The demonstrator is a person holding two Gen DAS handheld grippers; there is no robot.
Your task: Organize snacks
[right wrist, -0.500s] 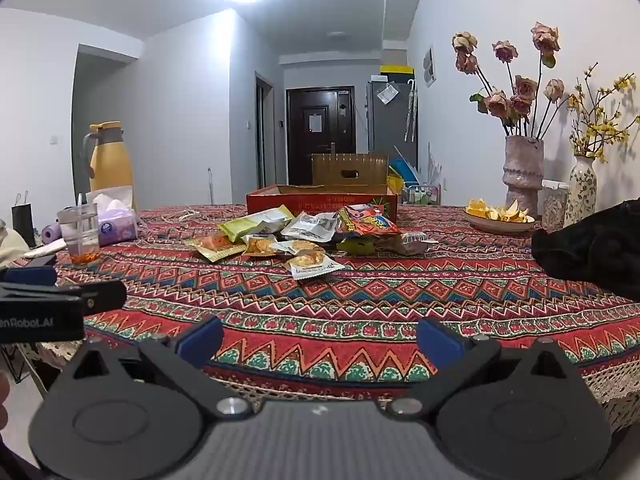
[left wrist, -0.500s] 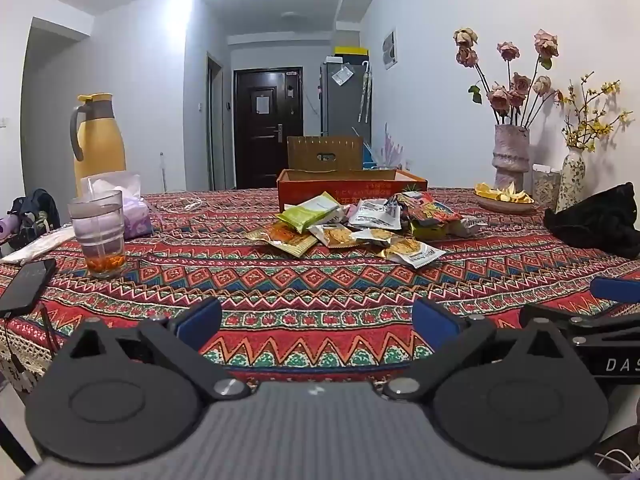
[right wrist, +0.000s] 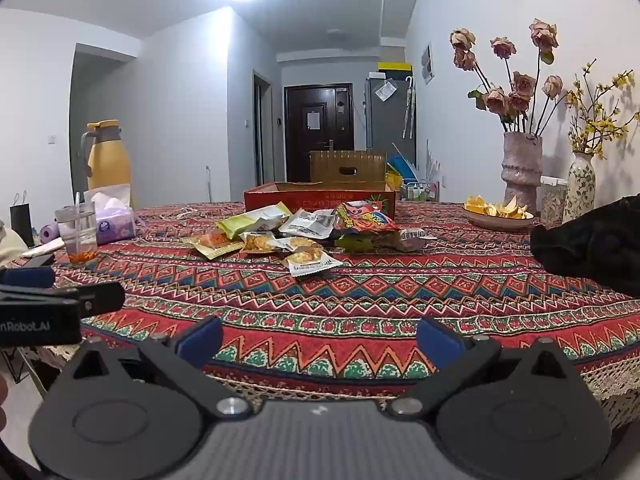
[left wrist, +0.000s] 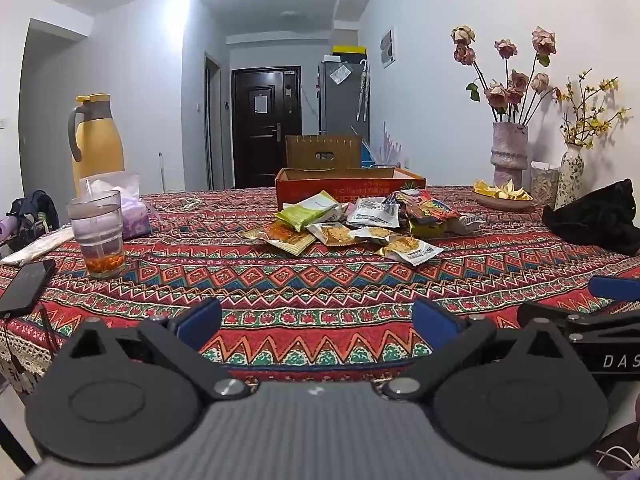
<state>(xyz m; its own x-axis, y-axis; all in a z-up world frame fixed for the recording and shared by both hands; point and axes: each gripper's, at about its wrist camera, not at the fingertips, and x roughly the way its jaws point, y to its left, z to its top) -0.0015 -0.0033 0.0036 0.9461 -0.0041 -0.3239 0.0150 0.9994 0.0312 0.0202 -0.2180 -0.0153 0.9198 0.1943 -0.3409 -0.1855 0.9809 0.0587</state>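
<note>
Left wrist view: nearest, the left gripper [left wrist: 316, 314] has its blue-padded jaws spread wide with nothing between them, above the table's near edge. The right gripper [right wrist: 318, 338] stands the same, beside it. Beyond both lies the woven zigzag tablecloth [left wrist: 320, 280], slightly rumpled. Farther out sits the heap of snack packets [left wrist: 360, 228]: flat, crinkly foil and plastic sachets, overlapping, directly in front of the shallow red cardboard box [left wrist: 348, 186]. A sound first move, I judge, is reaching for the nearest loose sachet [right wrist: 310, 262], pinching a sealed edge rather than the puffed middle, since slick film slips. A glass cup [left wrist: 96, 232] at left deserves a wide berth.
</note>
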